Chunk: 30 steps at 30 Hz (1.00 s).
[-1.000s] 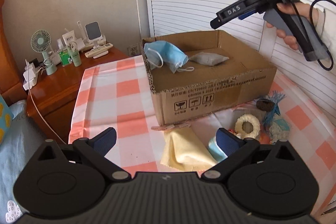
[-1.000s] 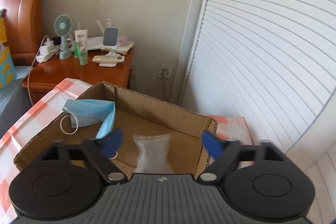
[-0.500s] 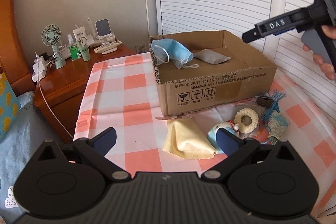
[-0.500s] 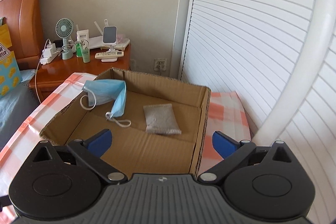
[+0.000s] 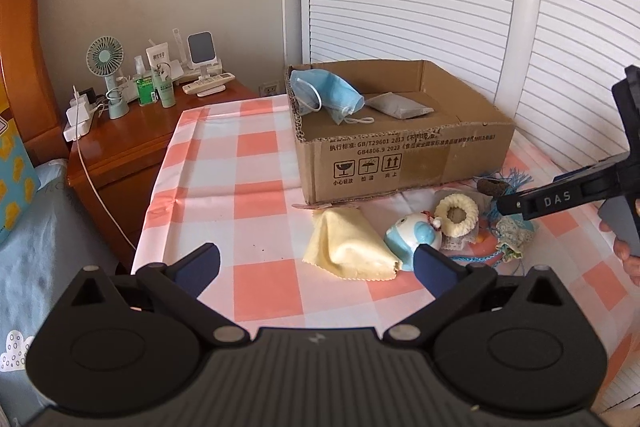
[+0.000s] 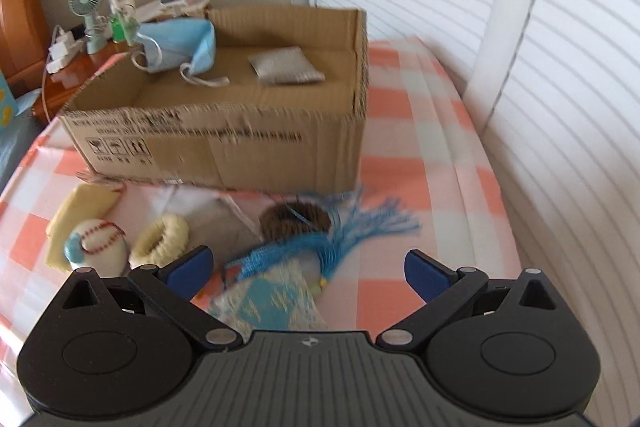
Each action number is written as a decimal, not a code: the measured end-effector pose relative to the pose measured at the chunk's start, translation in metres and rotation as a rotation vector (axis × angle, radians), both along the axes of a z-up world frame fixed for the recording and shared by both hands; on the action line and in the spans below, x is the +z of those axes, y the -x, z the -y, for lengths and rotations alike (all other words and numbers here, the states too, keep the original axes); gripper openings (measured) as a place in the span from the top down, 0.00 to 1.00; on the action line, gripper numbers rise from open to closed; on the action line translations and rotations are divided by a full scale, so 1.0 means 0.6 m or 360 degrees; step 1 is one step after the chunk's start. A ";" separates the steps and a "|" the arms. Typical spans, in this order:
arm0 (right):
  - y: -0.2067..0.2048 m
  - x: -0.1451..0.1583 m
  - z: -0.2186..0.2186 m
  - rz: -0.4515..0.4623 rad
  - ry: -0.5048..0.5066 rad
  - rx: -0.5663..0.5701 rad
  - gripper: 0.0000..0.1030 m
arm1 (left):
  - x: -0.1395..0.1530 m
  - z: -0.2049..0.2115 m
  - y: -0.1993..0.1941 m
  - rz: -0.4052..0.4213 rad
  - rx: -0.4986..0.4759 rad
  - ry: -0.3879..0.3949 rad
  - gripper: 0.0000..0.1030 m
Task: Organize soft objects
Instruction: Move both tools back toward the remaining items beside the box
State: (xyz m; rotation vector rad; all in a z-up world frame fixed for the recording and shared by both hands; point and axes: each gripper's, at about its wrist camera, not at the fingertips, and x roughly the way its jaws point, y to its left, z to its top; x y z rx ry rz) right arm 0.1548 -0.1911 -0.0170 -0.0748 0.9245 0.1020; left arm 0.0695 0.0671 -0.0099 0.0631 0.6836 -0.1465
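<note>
Below the right hand-held gripper (image 6: 306, 269), fingers apart, lies the blue tassel (image 6: 320, 243).

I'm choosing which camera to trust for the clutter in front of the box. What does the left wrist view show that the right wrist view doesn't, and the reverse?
Only the left wrist view shows the right gripper from outside, and the plush toy's blue-and-white face. Only the right wrist view shows the toy's red-stitched baseball side and the patterned pouch between its open fingers. Both show the cardboard box holding the face mask and grey pouch, plus the yellow cloth and woolly ring.
</note>
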 end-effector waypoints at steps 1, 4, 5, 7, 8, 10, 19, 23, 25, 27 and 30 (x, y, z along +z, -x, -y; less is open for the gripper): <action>0.001 -0.008 0.002 -0.0022 -0.0002 -0.0029 0.00 | -0.001 0.000 0.001 -0.0002 -0.0001 0.0000 0.01; -0.002 -0.025 0.003 -0.0074 -0.0026 -0.0070 0.00 | -0.001 0.001 0.006 0.0003 0.0006 -0.0013 0.01; -0.003 -0.030 0.002 -0.0082 -0.0020 -0.0081 0.00 | -0.002 0.002 0.008 0.0006 0.0009 -0.0025 0.01; -0.007 -0.038 -0.002 -0.0110 0.0004 -0.0100 0.00 | -0.002 0.004 0.012 0.0014 0.0003 -0.0046 0.01; -0.006 -0.041 -0.003 -0.0116 0.0008 -0.0094 0.00 | -0.003 0.005 0.013 0.0012 0.0001 -0.0051 0.01; -0.002 -0.044 -0.002 -0.0123 0.0039 -0.0103 0.00 | -0.004 0.004 0.013 0.0006 -0.0003 -0.0047 0.01; 0.040 -0.048 0.026 -0.0156 0.0083 -0.0080 0.00 | -0.018 0.008 -0.005 -0.0038 -0.0036 -0.0041 0.01; 0.055 -0.050 0.033 -0.0119 0.0048 -0.0055 0.00 | -0.026 0.006 -0.026 -0.0084 -0.0053 -0.0025 0.01; 0.059 -0.051 0.032 -0.0093 0.0046 -0.0050 0.00 | -0.027 0.005 -0.039 -0.0092 -0.0051 -0.0004 0.01; 0.060 -0.051 0.032 -0.0081 0.0045 -0.0051 0.00 | -0.027 0.004 -0.059 -0.0096 -0.0029 0.0000 0.01; 0.060 -0.051 0.031 -0.0072 0.0044 -0.0052 0.00 | -0.030 0.004 -0.093 -0.0090 -0.0003 0.0006 0.01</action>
